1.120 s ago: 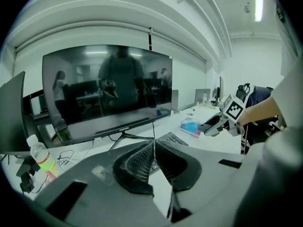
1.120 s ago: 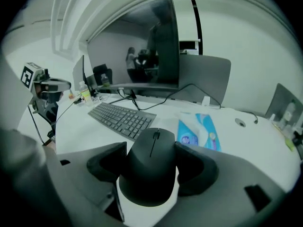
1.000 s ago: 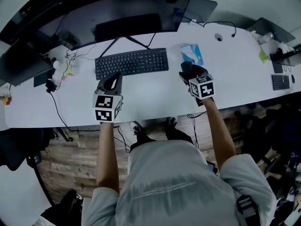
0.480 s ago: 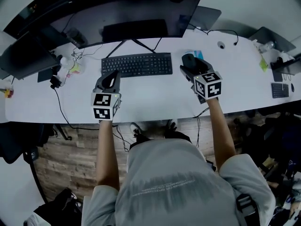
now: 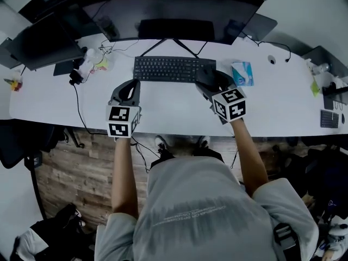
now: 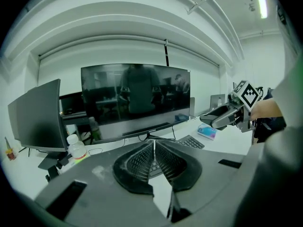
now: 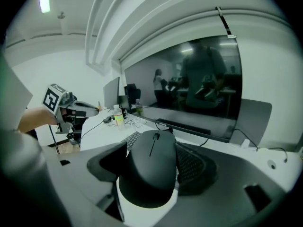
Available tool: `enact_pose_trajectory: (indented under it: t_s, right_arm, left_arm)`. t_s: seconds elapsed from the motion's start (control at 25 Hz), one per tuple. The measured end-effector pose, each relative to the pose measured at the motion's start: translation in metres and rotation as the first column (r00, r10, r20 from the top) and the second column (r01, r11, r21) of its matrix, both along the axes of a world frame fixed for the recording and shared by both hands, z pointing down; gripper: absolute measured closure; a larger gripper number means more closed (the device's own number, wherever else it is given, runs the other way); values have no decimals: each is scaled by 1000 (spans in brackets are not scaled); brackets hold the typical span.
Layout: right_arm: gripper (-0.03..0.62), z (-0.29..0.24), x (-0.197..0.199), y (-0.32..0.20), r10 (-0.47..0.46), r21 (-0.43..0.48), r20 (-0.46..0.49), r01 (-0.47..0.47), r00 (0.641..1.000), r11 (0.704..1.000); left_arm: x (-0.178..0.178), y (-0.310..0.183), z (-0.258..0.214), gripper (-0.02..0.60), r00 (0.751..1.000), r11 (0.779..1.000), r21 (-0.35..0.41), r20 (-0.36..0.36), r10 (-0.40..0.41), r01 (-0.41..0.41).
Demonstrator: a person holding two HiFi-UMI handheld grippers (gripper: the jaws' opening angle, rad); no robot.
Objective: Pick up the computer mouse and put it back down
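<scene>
A black computer mouse (image 7: 152,167) sits between the jaws of my right gripper (image 7: 152,161), which is shut on it. In the head view the right gripper (image 5: 209,84) holds the mouse (image 5: 205,73) above the white desk (image 5: 168,107), over the right end of the black keyboard (image 5: 166,68). The left gripper view shows the mouse (image 6: 211,117) held in the air at the right. My left gripper (image 5: 129,89) hangs in front of the keyboard's left end, its jaws pressed together (image 6: 154,148) with nothing between them.
A wide dark monitor (image 5: 174,15) stands behind the keyboard, with a second screen (image 5: 46,42) at the far left. A blue tissue pack (image 5: 242,73) lies right of the mouse. A plastic bottle (image 5: 89,56) and cables (image 5: 76,99) sit at the left.
My right gripper has carried the mouse leftward, from in front of the tissue pack to over the keyboard's right end. The left gripper has barely moved.
</scene>
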State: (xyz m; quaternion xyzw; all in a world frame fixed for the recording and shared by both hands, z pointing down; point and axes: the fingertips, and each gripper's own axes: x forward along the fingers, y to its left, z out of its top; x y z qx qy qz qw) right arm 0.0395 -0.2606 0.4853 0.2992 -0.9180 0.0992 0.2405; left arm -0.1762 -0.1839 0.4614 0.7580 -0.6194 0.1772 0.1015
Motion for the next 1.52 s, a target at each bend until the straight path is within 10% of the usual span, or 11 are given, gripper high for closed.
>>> enact_pose_trajectory:
  t_s: [0.8,1.52]
  right_arm:
    - [276,134,-144,62,-137,-137,-150,117,979,984]
    - [275,207,-164,54,-88,-201,-290,30,953,979]
  left_arm:
    - [-67,43,68,565,999,994,-96,-14,48,-49]
    - [-94,46,114,565,992,979,-169,-77,99,-111]
